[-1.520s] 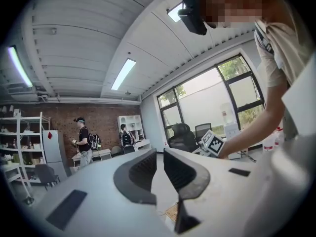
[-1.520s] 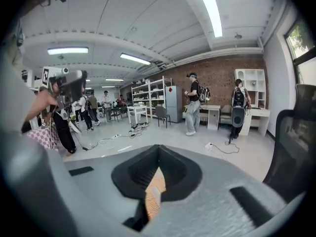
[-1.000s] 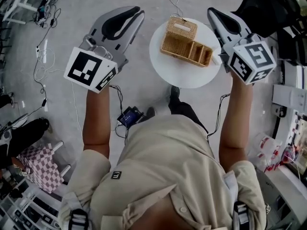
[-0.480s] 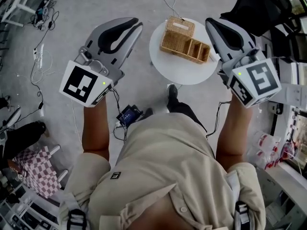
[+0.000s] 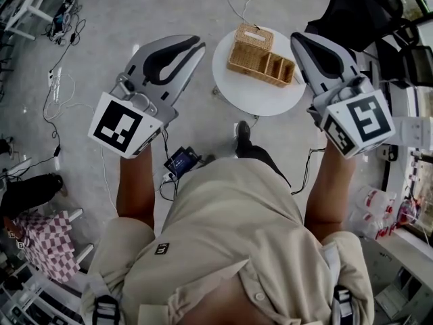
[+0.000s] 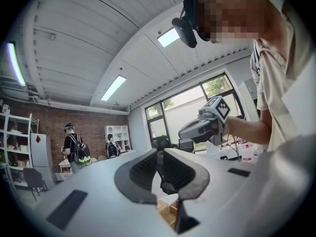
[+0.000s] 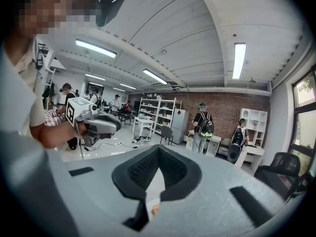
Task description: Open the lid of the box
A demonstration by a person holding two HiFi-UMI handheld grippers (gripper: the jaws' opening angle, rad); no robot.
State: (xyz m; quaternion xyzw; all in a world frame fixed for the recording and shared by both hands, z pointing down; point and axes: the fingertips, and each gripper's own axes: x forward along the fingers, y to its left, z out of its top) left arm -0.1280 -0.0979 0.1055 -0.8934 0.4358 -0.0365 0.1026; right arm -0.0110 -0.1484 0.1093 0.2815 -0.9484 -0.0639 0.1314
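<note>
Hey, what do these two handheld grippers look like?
The left gripper and right gripper are grey shells with black-lined jaws, each bearing a white cube of black square markers and a thin black cable. Sleeves are short, beige.

We see a round white table (image 5: 260, 99) on the grey floor (image 5: 101, 19). Loose cables (image 5: 57, 90) trail along the floor's left side, near a checkered cloth (image 5: 44, 248). Two people with backpacks (image 7: 204, 126) stand before a brick wall (image 7: 222, 105).
</note>
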